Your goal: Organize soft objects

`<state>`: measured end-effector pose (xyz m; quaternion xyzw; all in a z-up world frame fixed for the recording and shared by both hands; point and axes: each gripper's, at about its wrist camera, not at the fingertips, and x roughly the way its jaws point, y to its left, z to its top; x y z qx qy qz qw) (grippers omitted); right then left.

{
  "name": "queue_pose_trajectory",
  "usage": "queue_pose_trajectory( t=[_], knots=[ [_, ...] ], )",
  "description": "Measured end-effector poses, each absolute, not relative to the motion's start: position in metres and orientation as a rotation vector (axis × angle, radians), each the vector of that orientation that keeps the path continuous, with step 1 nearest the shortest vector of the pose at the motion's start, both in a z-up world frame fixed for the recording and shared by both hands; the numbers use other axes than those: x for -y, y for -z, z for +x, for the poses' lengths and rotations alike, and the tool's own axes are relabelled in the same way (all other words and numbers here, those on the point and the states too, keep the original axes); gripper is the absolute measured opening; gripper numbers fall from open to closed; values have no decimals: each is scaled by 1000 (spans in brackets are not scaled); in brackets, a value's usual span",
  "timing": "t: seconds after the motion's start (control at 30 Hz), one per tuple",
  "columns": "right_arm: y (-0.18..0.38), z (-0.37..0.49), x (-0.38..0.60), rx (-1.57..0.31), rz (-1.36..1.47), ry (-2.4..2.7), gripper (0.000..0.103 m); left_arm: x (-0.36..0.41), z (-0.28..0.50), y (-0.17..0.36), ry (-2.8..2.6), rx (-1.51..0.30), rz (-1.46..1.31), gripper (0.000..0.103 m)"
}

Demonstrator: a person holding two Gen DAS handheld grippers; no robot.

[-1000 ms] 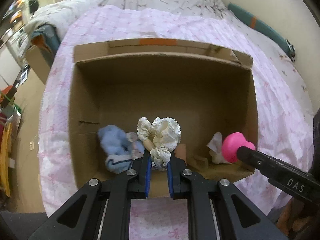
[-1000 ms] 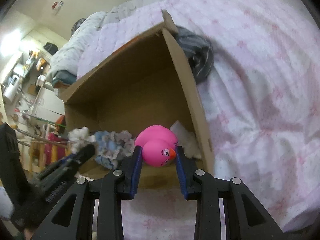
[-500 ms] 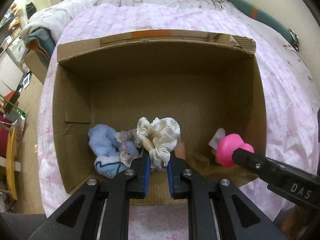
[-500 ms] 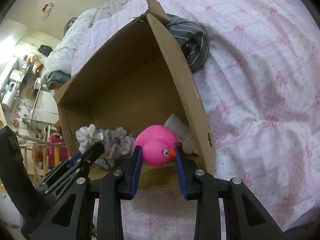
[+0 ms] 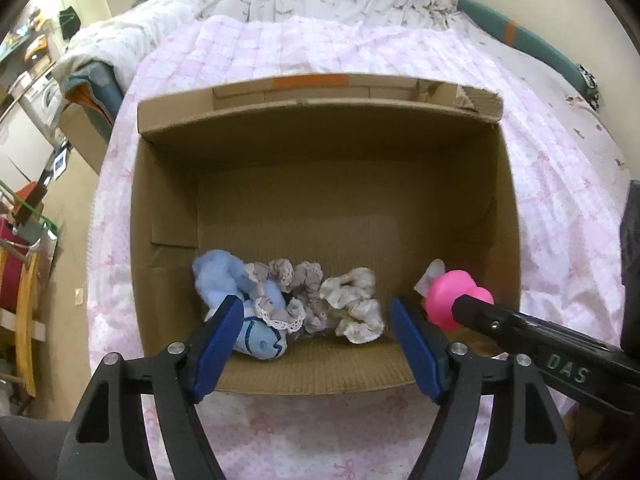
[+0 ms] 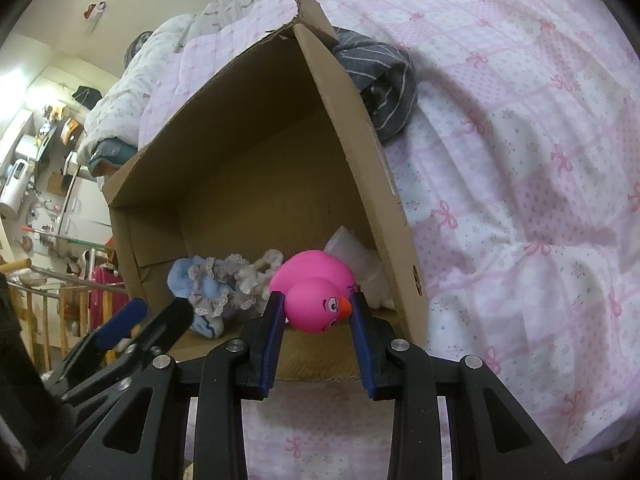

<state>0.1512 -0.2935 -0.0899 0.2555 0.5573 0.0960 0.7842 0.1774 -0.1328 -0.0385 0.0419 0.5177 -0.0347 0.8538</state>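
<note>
Inside the open brown cardboard box on the pink bow-patterned quilted bed, a light blue plush toy, a grey lace-trimmed scrunchie and a cream frilled scrunchie are seen lying together near the front wall, with a white crumpled piece in the right corner. The left tongs are spread wide and nothing is held. The pink rubber duck is pinched between the nearly closed right tongs, just above the box's front edge, so its release is judged to be left. A dark grey striped cloth remains outside, touching the right wall. Most of the box floor is bare; the right wall stands close beside the duck.
</note>
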Motion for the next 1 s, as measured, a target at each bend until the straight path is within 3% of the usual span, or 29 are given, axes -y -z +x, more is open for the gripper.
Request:
queue_pose_trajectory(
  t=[0.17,0.23,0.27,0.57,0.7,0.8,0.87,1.0],
  knots=[
    [84,150,290,-1174,524,-211,35,124,175,28,50,-1055,102,74],
    [79,149,289,-1149,535,-230,49,118,173,24,34,-1049,92,74],
    [74,148,288,-1123,531,-232,65,116,173,23,30,-1048,88,74],
    [24,120,276,-886,381,-199,79,83,160,-8,-32,-933,67,74],
    [2,108,269,-813,324,-193,102,65,149,-21,-24,-892,41,74],
    [-18,99,266,-763,271,-183,103,54,140,-28,-13,-872,32,83],
    [-26,91,263,-741,266,-188,103,46,134,-32,-5,-861,23,96],
    [-33,77,260,-726,260,-163,103,27,118,-37,-3,-834,1,103]
  ],
)
